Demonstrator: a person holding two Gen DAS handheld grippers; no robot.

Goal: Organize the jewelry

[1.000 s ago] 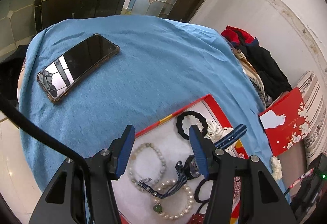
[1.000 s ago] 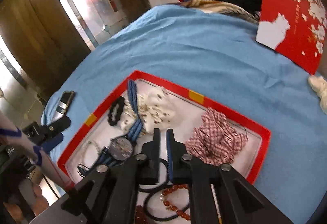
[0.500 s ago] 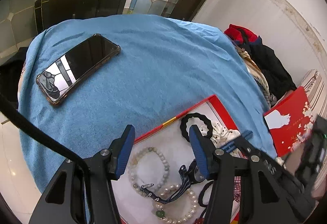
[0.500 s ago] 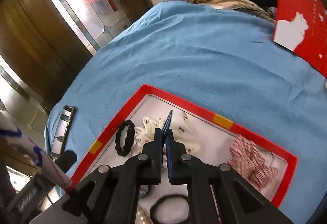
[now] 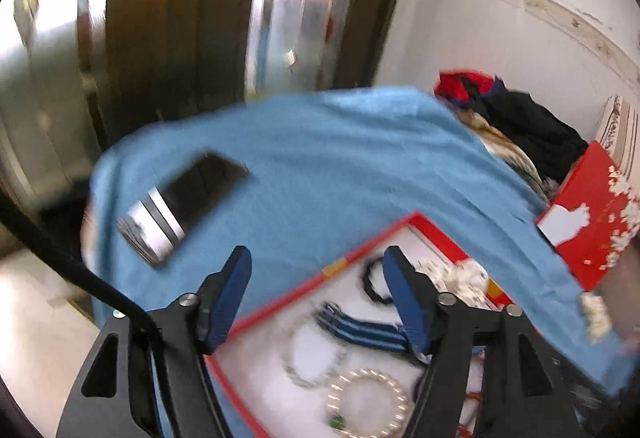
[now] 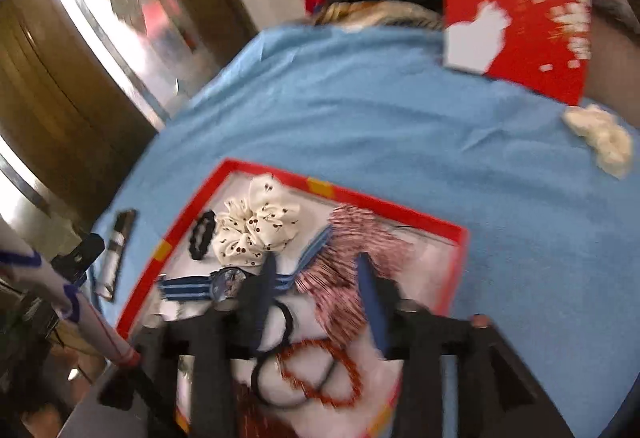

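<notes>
home: clothes pile (image 5: 516, 118), glazed door (image 5: 304, 6)

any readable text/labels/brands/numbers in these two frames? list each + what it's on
None legible in either view.
Red box lid: white flower and cat-shaped print, plus a faint gold column that may be characters; too blurred to read.
Watch face: markings too small and blurred.
Phone: screen dark, only reflections, no visible logo.
Red tray rim: plain yellow patches, no lettering visible.

Phone (image 5: 182, 208) motion-blurred; red tray (image 6: 456, 234) near edge hidden behind gripper.
</notes>
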